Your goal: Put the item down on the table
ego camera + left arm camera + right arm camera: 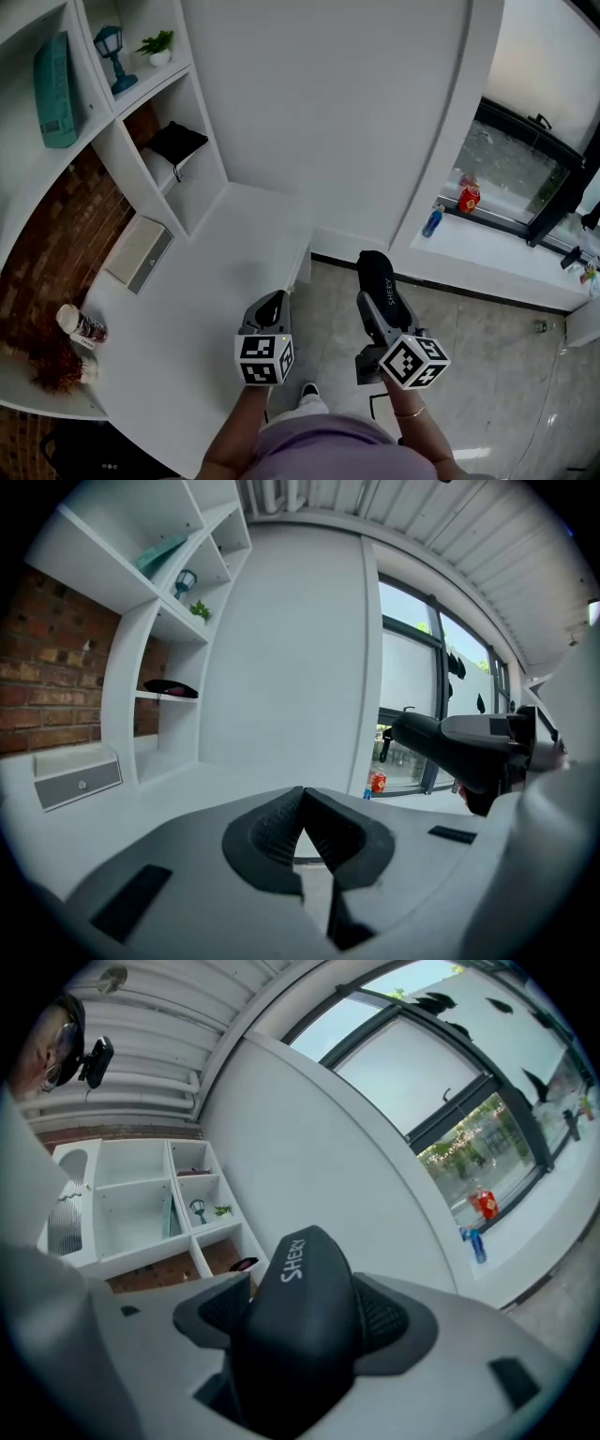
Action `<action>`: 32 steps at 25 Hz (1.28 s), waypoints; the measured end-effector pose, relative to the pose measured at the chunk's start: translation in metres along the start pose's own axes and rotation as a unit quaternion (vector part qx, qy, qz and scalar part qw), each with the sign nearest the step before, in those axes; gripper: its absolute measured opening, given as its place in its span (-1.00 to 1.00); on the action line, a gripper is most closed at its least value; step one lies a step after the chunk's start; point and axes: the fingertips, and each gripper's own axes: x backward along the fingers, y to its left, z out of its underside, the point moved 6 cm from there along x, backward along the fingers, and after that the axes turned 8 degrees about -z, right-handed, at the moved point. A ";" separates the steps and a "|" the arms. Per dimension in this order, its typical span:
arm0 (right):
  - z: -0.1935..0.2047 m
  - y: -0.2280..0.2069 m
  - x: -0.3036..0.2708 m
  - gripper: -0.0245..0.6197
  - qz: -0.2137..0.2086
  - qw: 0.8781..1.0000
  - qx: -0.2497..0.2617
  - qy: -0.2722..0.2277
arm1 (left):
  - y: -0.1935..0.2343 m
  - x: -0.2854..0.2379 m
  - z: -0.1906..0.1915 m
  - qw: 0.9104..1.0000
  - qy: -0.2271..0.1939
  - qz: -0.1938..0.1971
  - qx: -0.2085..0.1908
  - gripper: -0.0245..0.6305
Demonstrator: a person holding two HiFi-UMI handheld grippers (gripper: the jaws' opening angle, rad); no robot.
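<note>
Item [378, 281]: black, clamped at one end in the right gripper's [373, 323] jaws, over the floor just right of the counter [216, 281]; left gripper [272, 305] jaws closed, empty. Hazards, as judged: released short of the counter's edge, it falls to the floor; the long free end may pivot in the jaws or catch that edge.

The left gripper [275, 302] is positioned over the table [178, 319] near its right edge, jaw tips closed together with nothing between them. The right gripper [378, 323] is positioned just beyond that table edge, jaws clamped on the black item [380, 279]. Both forearms extend forward side by side.
</note>
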 end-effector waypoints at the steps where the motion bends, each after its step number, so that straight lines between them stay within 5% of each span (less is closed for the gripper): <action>1: 0.000 0.001 -0.009 0.16 -0.002 1.000 0.001 0.001 | 0.005 -0.005 -0.003 1.000 -0.002 -0.001 -0.002 -0.93; 14: 0.011 -0.005 -0.102 0.16 -0.041 0.998 0.015 0.042 | 0.048 -0.051 -0.008 0.999 0.004 -0.030 0.018 -0.93; 32: 0.026 -0.026 -0.287 0.16 -0.166 0.972 0.017 0.163 | 0.102 -0.106 -0.017 0.982 0.008 -0.170 0.083 -0.93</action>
